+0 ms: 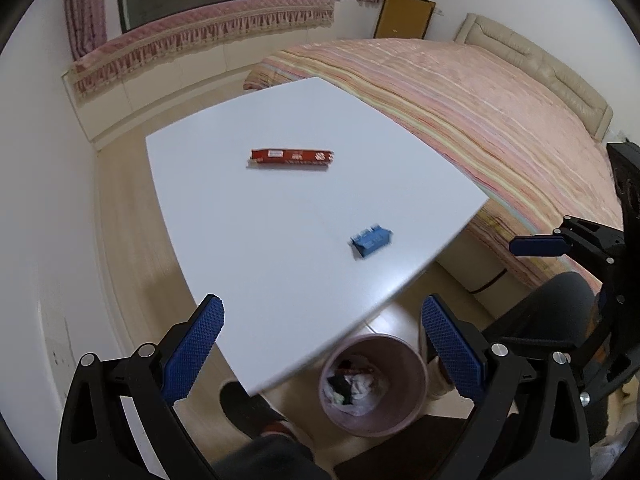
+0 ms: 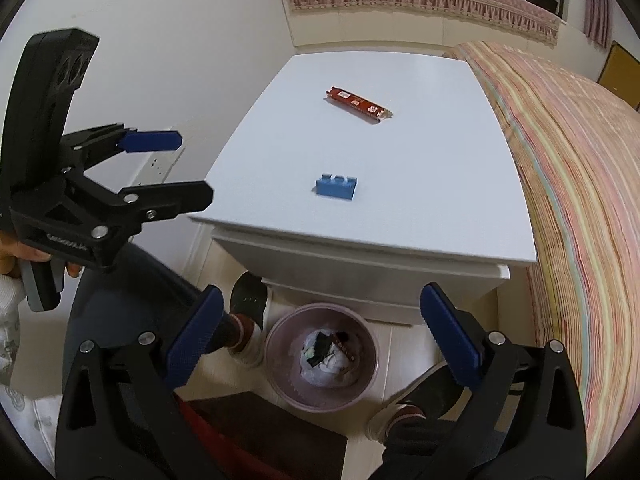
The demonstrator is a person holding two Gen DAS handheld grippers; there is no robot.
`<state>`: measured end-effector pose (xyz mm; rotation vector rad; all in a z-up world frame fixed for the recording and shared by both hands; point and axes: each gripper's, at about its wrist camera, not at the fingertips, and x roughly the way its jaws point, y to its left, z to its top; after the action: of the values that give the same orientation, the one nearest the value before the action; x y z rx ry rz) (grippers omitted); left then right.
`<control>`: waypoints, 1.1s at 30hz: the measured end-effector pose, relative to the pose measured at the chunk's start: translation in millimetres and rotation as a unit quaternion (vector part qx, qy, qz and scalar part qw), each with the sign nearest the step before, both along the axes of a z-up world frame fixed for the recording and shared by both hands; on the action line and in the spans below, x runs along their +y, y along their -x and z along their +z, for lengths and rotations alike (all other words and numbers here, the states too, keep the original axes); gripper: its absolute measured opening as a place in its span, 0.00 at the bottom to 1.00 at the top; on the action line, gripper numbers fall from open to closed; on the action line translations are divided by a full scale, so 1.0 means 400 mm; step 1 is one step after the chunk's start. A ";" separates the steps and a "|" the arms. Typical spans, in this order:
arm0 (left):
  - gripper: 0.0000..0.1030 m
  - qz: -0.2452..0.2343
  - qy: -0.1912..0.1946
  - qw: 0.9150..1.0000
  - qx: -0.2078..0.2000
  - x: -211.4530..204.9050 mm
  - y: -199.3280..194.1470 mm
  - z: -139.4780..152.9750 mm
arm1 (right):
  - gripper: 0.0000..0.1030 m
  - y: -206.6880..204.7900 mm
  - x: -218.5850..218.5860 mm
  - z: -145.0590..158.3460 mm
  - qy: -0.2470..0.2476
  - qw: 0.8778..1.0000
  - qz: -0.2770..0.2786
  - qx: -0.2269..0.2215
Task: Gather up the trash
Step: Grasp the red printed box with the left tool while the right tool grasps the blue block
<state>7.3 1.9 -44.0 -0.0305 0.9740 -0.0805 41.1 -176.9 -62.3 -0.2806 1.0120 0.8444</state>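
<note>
White desk (image 1: 280,220) (image 2: 400,168), standing against a bed with a pink striped cover (image 1: 500,120) (image 2: 580,200). On the desk top: one red snack wrapper (image 1: 291,157) (image 2: 359,104), long and flat, lying toward the far half; one small blue block with studs on top (image 1: 371,239) (image 2: 336,187), lying nearer the front edge, well apart from the wrapper. On the tiled floor in front of the desk: one round pinkish waste bin (image 1: 374,386) (image 2: 322,356), upright, lined with a bag and holding crumpled white and dark scraps (individual pieces too blurred to name). Left hand-held gripper (image 1: 322,344) (image 2: 168,168): fingers spread wide apart, nothing between them, held in the air above the near corner of the desk and the bin; seen from the right wrist view it hangs to the left of the desk, clear of the top. Right hand-held gripper (image 2: 320,336): blue-padded fingers likewise wide apart and empty, poised above the bin, short of the desk's front edge; in the left wrist view one of its fingers (image 1: 540,245) shows at the right margin, over the edge of the bed. The person's shoes (image 2: 248,300) stand on the floor beside the bin. Background: a cushioned window ledge with a pink fringed cover (image 1: 208,36) and white walls.
</note>
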 end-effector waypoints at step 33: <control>0.93 -0.277 -0.114 0.954 -0.013 0.074 -0.398 -0.135 | 0.67 -0.175 0.180 -0.114 0.048 0.998 -0.044 -0.015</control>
<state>166.6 31.5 -98.0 0.4575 0.9379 -0.4824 111.2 -105.0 -108.0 -0.3269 1.0318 0.7112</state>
